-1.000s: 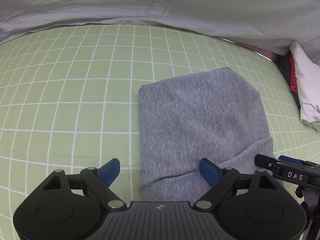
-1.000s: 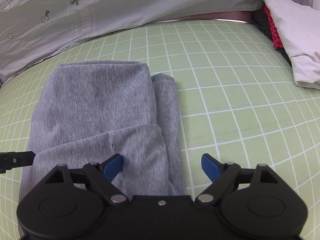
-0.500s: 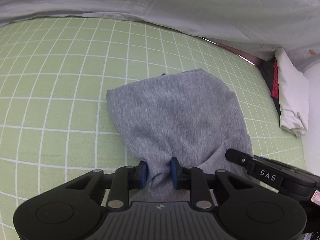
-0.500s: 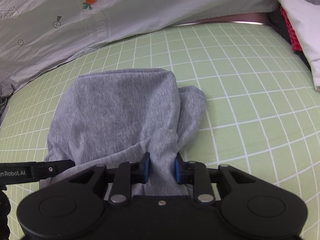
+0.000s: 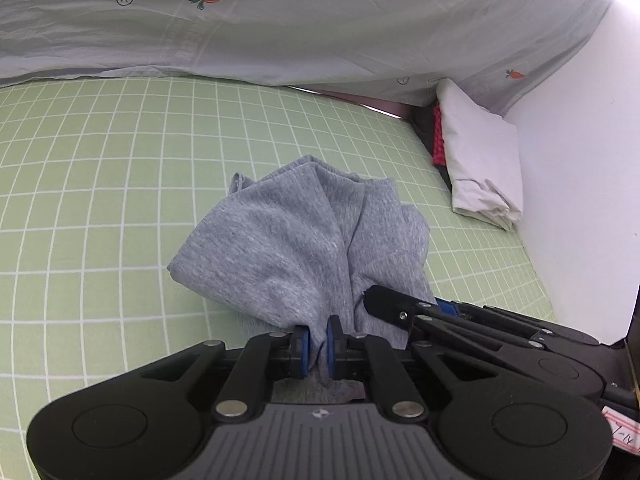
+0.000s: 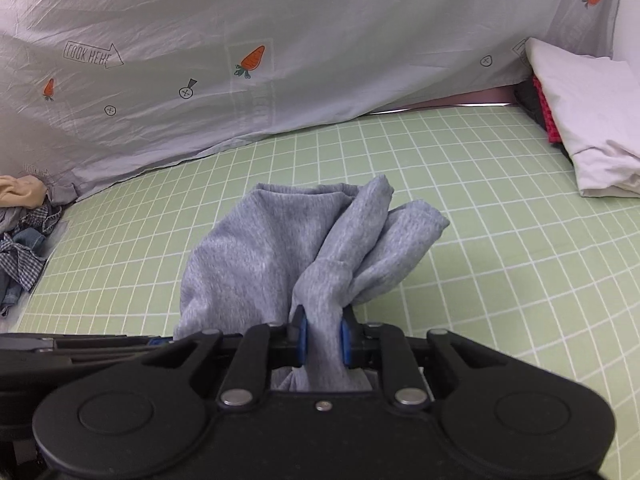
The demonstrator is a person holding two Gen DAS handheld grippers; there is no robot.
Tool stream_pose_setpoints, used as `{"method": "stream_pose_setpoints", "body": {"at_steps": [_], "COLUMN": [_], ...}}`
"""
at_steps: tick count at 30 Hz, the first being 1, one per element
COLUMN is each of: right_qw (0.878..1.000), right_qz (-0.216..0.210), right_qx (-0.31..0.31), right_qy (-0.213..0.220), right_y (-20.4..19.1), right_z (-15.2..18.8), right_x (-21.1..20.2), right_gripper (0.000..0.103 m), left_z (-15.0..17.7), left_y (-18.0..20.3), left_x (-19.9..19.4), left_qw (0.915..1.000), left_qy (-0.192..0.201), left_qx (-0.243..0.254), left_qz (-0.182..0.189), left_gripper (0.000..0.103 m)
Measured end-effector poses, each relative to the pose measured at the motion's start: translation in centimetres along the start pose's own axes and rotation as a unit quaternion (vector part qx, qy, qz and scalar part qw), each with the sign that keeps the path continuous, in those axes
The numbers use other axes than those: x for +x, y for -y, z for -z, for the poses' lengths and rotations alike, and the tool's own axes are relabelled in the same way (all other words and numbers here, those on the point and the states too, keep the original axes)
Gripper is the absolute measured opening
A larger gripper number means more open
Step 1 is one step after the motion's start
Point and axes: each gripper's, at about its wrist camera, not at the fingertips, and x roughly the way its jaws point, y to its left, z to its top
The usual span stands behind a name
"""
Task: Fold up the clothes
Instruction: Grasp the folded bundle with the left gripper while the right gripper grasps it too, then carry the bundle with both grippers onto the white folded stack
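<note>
grey garment (image 5: pixel 304 248) in hand-held grippers

My left gripper (image 5: pixel 316 346) and right gripper (image 6: pixel 323 340) sit side by side, jaws closing, both pinching the near edge of the garment (image 5: pixel 304 248), which hangs bunched above the bedsheet (image 5: pixel 100 184). Behind it rises a quilt (image 6: pixel 280 40). Folded clothes (image 6: pixel 588 128) are stacked far right; a heap of clothes (image 6: pixel 22 232) lies far left.
</note>
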Motion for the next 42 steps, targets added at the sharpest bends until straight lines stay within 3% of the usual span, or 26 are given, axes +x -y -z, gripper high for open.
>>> {"method": "stream_pose_setpoints", "body": {"at_steps": [5, 10, 15, 20, 26, 31, 39, 42], "right_qw": [0.999, 0.997, 0.996, 0.997, 0.996, 0.994, 0.983, 0.979], "right_qz": [0.03, 0.05, 0.041, 0.032, 0.04, 0.047, 0.06, 0.063], "right_qx": [0.023, 0.059, 0.075, 0.061, 0.034, 0.052, 0.07, 0.062], "right_qy": [-0.01, -0.003, 0.009, 0.024, 0.065, 0.087, 0.156, 0.183], "right_y": [1.7, 5.8, 11.9, 19.6, 28.9, 36.2, 47.5, 49.0], "right_z": [2.0, 3.6, 4.1, 2.1, -3.0, -7.6, -16.8, -21.3], "right_x": [-2.9, -5.3, -6.6, -7.7, -8.0, -7.4, -5.3, -3.7], "right_gripper": [0.016, 0.016, 0.015, 0.015, 0.015, 0.015, 0.015, 0.015], "left_z": [2.8, 5.2, 6.0, 4.2, -0.1, -4.9, -16.2, -20.7], "left_y": [2.7, 7.8, 14.3, 22.0, 30.1, 35.3, 41.5, 42.4], "left_x": [1.0, 2.5, 5.1, 8.9, 14.0, 17.8, 23.5, 25.7], "left_qw": [0.9993, 0.9971, 0.9966, 0.9968, 0.9961, 0.993, 0.9841, 0.9829], "left_qy": [-0.027, -0.03, -0.02, 0.01, 0.042, 0.053, 0.096, 0.114], "left_qx": [0.022, 0.067, 0.079, 0.08, 0.077, 0.104, 0.142, 0.135], "left_qz": [0.013, 0.023, 0.013, 0.005, 0.006, 0.012, 0.047, 0.053], "left_gripper": [0.008, 0.008, 0.008, 0.008, 0.008, 0.008, 0.008, 0.008]}}
